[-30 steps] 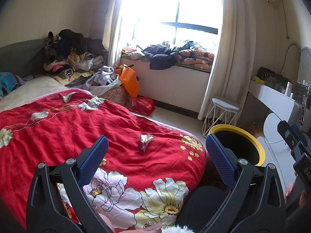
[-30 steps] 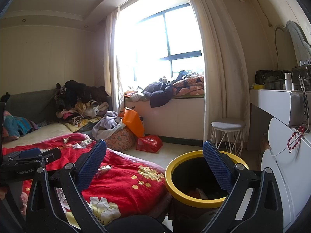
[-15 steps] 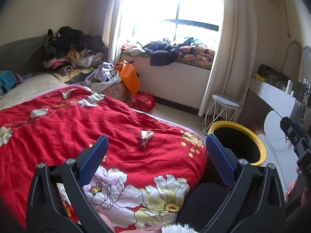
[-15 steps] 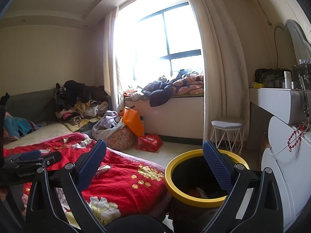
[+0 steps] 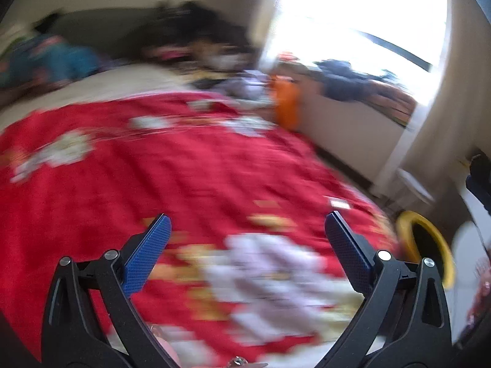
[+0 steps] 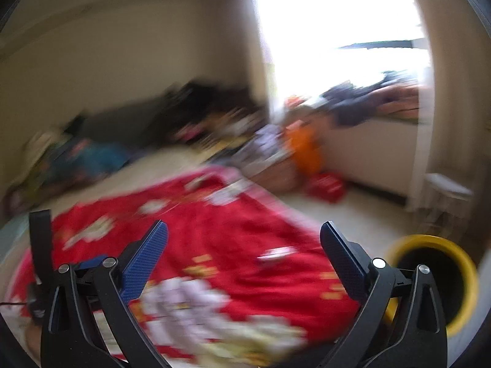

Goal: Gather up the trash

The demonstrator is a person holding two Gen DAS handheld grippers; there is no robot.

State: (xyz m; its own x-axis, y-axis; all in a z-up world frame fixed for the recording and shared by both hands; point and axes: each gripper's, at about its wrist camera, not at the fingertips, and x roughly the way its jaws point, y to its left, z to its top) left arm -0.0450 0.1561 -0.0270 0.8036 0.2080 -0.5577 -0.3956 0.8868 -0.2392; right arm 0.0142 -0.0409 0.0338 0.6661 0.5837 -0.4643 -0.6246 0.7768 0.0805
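Bedroom blurred mid-swing: both grippers, left [image 5: 247, 230] and right [image 6: 244, 237], jaws spread and empty, approaching a wrapper [image 6: 276, 253] on the red quilt [image 6: 221, 230]; next, pinch it for the yellow-rimmed bin [image 6: 429, 240].

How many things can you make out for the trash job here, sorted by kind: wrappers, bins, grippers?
Wrappers on the red bedspread: 1, a blurred pale scrap
Bins: 1, yellow-rimmed
Grippers: 2, left gripper and right gripper, both open and empty
Total: 4
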